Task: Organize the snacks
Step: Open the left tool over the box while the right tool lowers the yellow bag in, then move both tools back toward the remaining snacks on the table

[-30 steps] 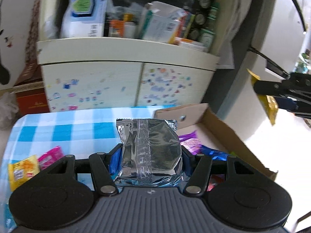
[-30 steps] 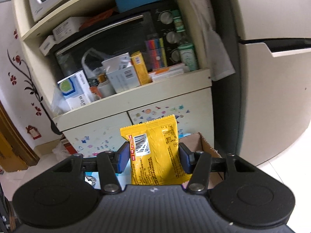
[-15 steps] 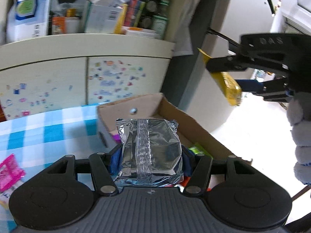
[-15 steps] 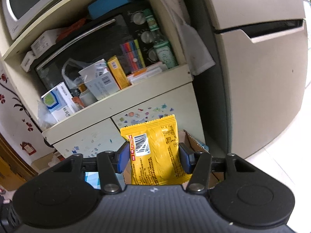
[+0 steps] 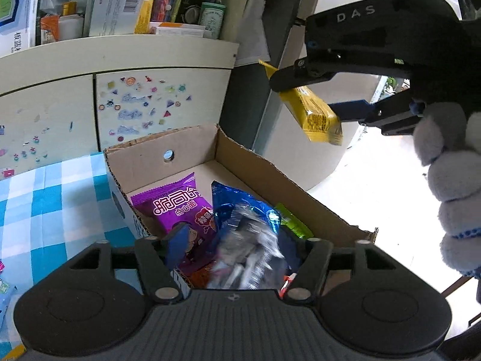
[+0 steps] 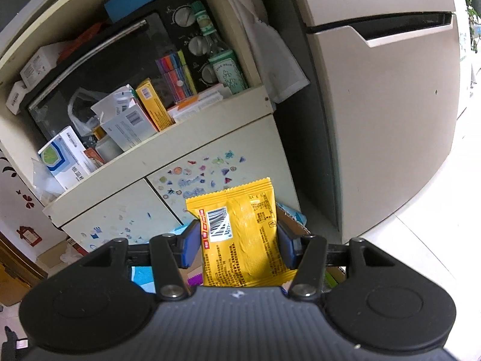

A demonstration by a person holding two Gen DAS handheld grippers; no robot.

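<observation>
The cardboard box [image 5: 252,162] sits at the edge of the blue checked cloth [image 5: 54,198], open-topped. Inside it lie a purple snack packet [image 5: 177,207], a blue packet [image 5: 237,201] and a green one [image 5: 290,221]. A blurred silver foil packet [image 5: 249,252] is over the box, loose between the spread fingers of the left gripper [image 5: 231,249], whose jaws have just been opening. Above the box's far side, the right gripper [image 6: 237,240], tilted downward in a gloved hand [image 5: 451,198], clamps a yellow snack packet [image 6: 243,237].
</observation>
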